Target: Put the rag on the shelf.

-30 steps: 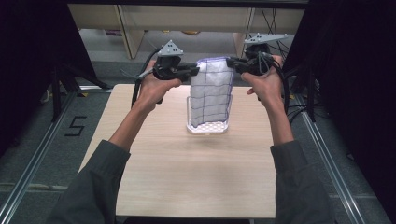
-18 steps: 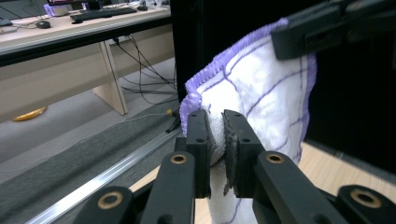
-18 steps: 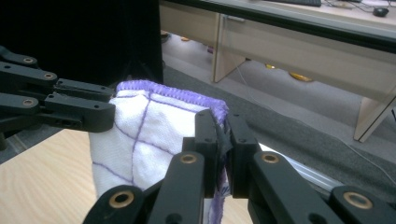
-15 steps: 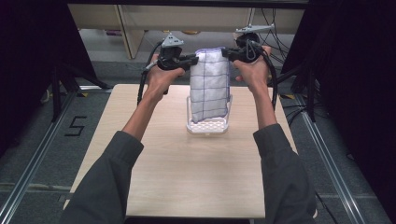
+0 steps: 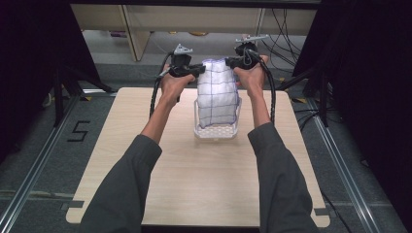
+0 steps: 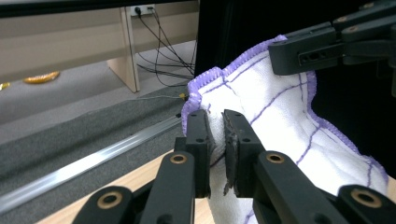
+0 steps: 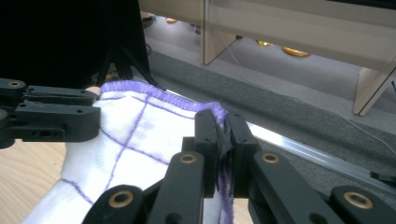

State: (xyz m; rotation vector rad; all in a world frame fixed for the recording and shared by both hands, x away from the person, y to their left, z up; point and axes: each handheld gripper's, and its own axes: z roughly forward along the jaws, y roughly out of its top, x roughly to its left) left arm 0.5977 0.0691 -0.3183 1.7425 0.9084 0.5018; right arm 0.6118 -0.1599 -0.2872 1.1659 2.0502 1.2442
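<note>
White terry cloth with purple grid lines and a purple stitched hem, the towel (image 5: pixel 217 94) hung upright above the far middle of the worktop (image 5: pixel 194 189), its lower part dropping into a white perforated basket (image 5: pixel 215 131) that stood on the board. At the towel's ten o'clock corner the left hand-held gripper (image 5: pixel 198 71) was clamped tight on the hem, and at its two o'clock corner the right hand-held gripper (image 5: pixel 229 61) pinched the opposite corner in the same way; each gripper view showed cloth squeezed between nearly closed jaws. The step in hand looked like lifting the towel out of the basket, with its top edge slack between the corners. Next, I judged, both corners had to rise together until the bottom edge cleared the basket rim, then move apart to spread it flat.
</note>
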